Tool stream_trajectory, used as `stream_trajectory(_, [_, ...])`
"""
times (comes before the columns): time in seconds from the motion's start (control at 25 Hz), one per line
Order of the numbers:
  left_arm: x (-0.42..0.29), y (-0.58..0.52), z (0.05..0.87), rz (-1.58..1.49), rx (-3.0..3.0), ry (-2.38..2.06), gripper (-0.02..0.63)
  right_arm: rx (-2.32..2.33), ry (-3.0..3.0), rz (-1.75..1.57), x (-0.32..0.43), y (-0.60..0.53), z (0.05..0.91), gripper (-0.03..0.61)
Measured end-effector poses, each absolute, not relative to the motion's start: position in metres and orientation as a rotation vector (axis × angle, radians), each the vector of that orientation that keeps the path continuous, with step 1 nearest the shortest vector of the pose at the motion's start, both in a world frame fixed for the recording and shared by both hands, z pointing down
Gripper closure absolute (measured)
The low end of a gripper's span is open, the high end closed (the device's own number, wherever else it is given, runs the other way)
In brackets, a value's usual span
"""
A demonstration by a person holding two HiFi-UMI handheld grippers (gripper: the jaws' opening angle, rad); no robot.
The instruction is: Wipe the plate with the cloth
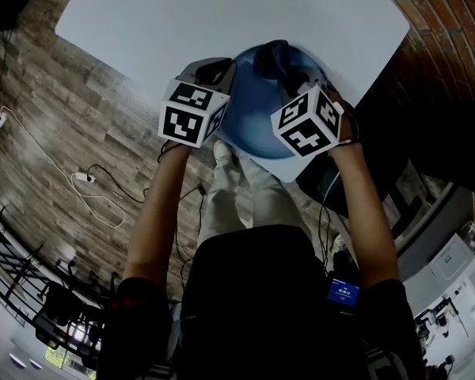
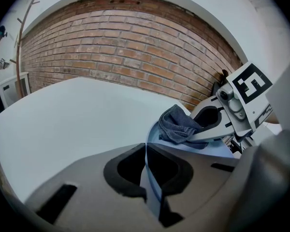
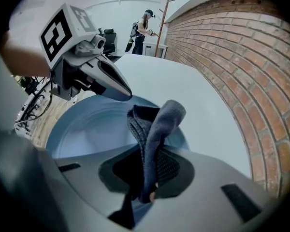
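The left gripper point(image 2: 146, 167) has its two jaws brought close together on the rim of the round pale-blue plate point(image 3: 82, 129), which runs edge-on straight down the gap between the pads, so the plate is held by its left side. The right gripper point(image 3: 146, 174) is closed as well, nipping a fold of the dark grey knitted cloth point(image 3: 157, 127). The cloth stands up out of the jaws in a rumpled loop and hangs over the far right part of the plate's face, touching it there. The two claws point toward each other across the plate, the left coming in from the left rim, the right from the near right, each with its marker cube turned up toward the person. Behind them both forearms reach forward and slightly inward, the left forearm point(image 1: 154, 212) and the right forearm point(image 1: 366, 204) nearly parallel, wrists close either side of the plate. The plate sits over the near corner of the white table point(image 1: 222, 14); I cannot tell whether it rests on the top or is raised off it. A red brick wall point(image 2: 135, 57) runs along the right and far side, and wood-plank flooring point(image 1: 47, 125) shows to the left, with a white cable point(image 1: 39, 153) lying across it.
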State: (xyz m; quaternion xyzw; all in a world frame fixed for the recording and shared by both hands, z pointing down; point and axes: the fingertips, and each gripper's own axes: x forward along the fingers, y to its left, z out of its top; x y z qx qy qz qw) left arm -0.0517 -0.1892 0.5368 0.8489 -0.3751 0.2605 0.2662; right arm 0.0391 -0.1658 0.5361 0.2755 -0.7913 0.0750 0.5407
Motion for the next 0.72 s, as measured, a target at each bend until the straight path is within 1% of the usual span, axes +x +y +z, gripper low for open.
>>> stream_trajectory(0.72, [-0.052, -0.189, 0.537, 0.711, 2.271, -1.033, 0.586, 0.684, -1.800, 0.277, 0.074, -0.138, 0.539, 0.517])
